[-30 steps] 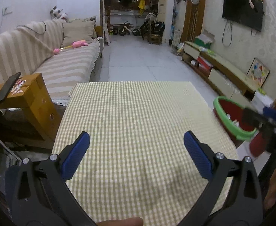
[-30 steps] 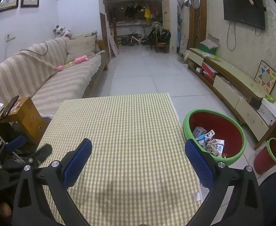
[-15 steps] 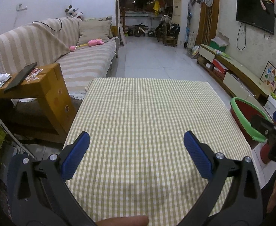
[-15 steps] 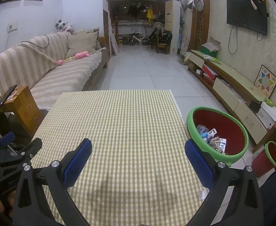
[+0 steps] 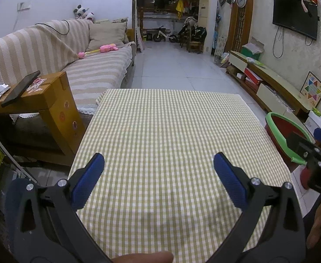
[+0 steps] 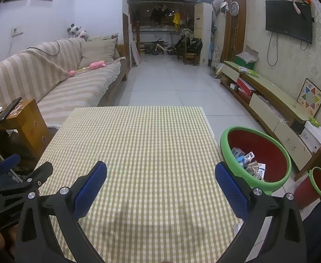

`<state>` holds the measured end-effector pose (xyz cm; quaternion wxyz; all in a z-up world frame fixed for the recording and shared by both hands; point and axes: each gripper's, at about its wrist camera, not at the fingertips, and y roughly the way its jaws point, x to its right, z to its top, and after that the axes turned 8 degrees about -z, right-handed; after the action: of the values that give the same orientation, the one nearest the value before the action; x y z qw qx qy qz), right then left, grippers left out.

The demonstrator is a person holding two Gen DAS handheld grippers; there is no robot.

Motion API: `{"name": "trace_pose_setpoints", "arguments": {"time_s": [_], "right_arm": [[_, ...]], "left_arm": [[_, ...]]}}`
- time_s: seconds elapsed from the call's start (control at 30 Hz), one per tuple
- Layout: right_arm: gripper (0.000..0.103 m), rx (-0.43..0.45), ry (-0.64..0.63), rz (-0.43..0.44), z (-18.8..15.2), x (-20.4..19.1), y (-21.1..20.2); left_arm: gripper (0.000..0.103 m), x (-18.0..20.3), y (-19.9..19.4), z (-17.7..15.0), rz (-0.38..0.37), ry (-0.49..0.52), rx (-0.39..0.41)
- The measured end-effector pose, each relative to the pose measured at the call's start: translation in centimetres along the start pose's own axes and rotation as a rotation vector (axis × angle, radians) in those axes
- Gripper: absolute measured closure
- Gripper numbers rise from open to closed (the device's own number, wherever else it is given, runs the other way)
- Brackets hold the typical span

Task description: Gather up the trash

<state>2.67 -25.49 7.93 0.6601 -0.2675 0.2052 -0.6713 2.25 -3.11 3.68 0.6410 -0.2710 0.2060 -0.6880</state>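
Observation:
A table with a yellow checked cloth (image 5: 167,135) fills the middle of both views (image 6: 138,149); I see no trash on it. A red basin with a green rim (image 6: 267,153) stands on the floor to the table's right and holds several pieces of paper and packaging trash (image 6: 248,164). Its rim also shows in the left wrist view (image 5: 281,129). My left gripper (image 5: 159,180) is open and empty above the table's near end. My right gripper (image 6: 160,185) is open and empty above the near end, left of the basin.
A wooden side table (image 5: 42,105) with a phone stands left of the table, before a striped sofa (image 5: 90,65). A low TV cabinet (image 6: 276,107) runs along the right wall. A small red bin (image 6: 313,184) stands by the basin. A paper scrap (image 6: 237,226) lies on the floor.
Both views have shifted: the left wrist view has swung left and now shows more of the side table. The right gripper has drawn back slightly. Both grippers stay open.

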Motion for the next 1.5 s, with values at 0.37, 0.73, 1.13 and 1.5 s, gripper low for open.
{"name": "trace_pose_setpoints", "arguments": {"time_s": [0.37, 0.73, 1.13, 1.5], "right_arm": [[0.007, 0.009, 0.006, -0.002, 0.0, 0.2, -0.2], [0.007, -0.026, 0.007, 0.019, 0.0, 0.6, 0.3], [0.007, -0.037, 0.007, 0.015, -0.1, 0.3, 0.5], [0.007, -0.055, 0.021, 0.011, -0.3, 0.8, 0.9]], "left_arm": [[0.005, -0.2, 0.1, 0.0, -0.004, -0.011, -0.004], [0.005, -0.3, 0.0, 0.1, -0.009, -0.017, -0.009], [0.005, -0.2, -0.1, 0.0, -0.009, -0.017, -0.007], [0.005, -0.2, 0.0, 0.1, 0.001, -0.006, -0.008]]}}
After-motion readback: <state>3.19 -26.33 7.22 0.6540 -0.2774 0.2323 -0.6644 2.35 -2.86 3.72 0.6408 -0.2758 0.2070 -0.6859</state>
